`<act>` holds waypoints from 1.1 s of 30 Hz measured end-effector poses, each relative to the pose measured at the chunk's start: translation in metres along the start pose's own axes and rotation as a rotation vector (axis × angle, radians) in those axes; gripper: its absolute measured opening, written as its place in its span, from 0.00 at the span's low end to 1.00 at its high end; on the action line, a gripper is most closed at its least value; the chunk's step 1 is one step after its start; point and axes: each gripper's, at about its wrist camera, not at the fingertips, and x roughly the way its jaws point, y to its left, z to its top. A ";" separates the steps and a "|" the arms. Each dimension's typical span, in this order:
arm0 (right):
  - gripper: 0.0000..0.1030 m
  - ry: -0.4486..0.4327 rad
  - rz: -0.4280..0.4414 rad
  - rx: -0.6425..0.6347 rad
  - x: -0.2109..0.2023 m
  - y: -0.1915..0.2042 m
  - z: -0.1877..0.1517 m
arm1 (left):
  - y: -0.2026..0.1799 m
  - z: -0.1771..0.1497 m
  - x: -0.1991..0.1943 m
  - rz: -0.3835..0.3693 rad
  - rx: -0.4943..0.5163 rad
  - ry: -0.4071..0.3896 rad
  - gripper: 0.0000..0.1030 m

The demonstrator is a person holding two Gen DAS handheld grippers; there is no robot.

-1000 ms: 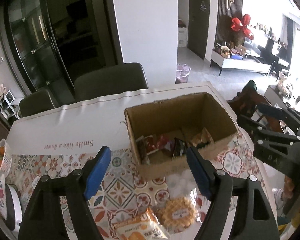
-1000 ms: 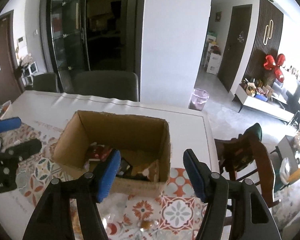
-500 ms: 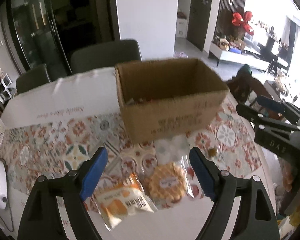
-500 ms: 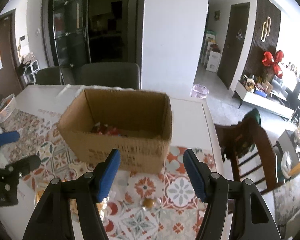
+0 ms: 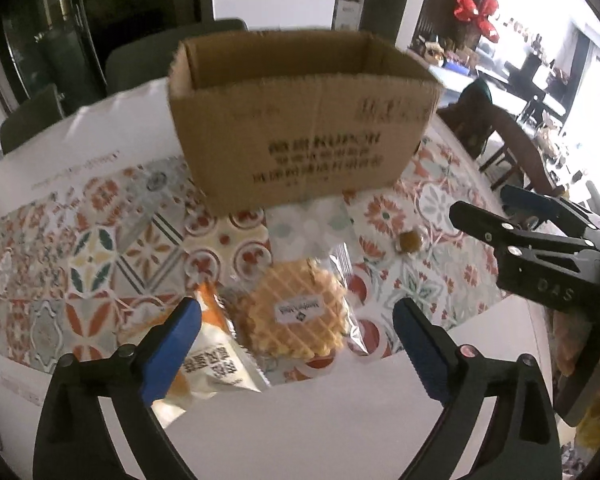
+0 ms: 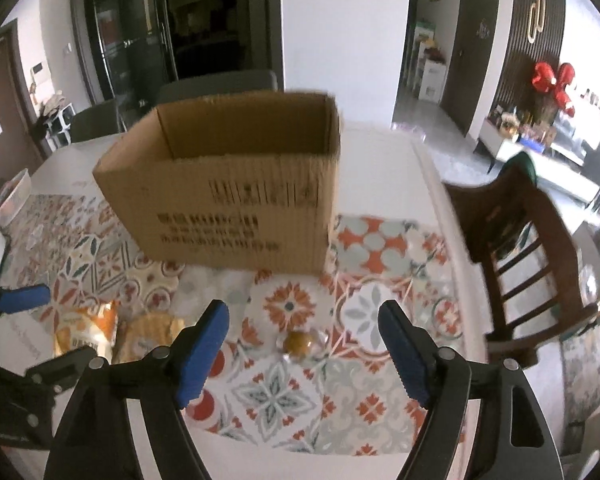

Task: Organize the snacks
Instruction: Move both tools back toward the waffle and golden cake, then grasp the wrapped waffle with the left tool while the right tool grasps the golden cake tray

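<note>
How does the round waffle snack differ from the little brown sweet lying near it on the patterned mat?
The waffle snack is a wide, flat, golden disc with a grid pattern and a white label; the brown sweet is a much smaller, darker, rounded lump. The waffle snack lies ahead of the left gripper, the brown sweet ahead of the right gripper. Both sit in clear wrappers in front of the cardboard box.

I see a patterned tablecloth (image 6: 296,396) with orange and grey-green tile motifs lying across a white table (image 5: 300,432). A dark wooden chair (image 6: 528,248) stands just beside the table's right edge. Grey upholstered chairs (image 6: 216,84) line the far side. Behind them are dark glass doors (image 6: 136,28), and a red bow ornament (image 6: 550,80) hangs in the room beyond.
</note>
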 end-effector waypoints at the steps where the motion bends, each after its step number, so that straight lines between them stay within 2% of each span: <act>1: 0.82 0.013 0.009 0.006 0.004 -0.001 -0.003 | -0.001 -0.001 0.007 -0.004 -0.001 0.012 0.95; 10: 0.83 0.128 0.020 0.033 0.045 -0.013 -0.020 | -0.013 -0.002 0.058 -0.008 0.002 0.123 0.97; 18: 0.83 0.195 0.022 0.041 0.074 -0.017 -0.022 | -0.021 -0.001 0.094 0.039 -0.001 0.198 0.97; 20: 0.83 0.203 0.018 0.044 0.080 -0.017 -0.020 | -0.021 -0.001 0.099 0.067 -0.005 0.200 0.99; 24: 0.83 0.213 0.021 0.015 0.089 -0.011 -0.018 | -0.016 0.000 0.106 0.062 -0.052 0.208 1.00; 29: 0.82 0.248 0.008 -0.011 0.105 -0.005 -0.020 | -0.018 0.001 0.112 0.077 -0.053 0.201 1.00; 31: 0.74 0.276 0.008 -0.024 0.114 -0.003 -0.024 | -0.019 0.000 0.114 0.083 -0.050 0.195 1.00; 33: 0.69 0.252 -0.023 -0.051 0.113 0.001 -0.025 | -0.019 -0.002 0.114 0.080 -0.050 0.182 1.00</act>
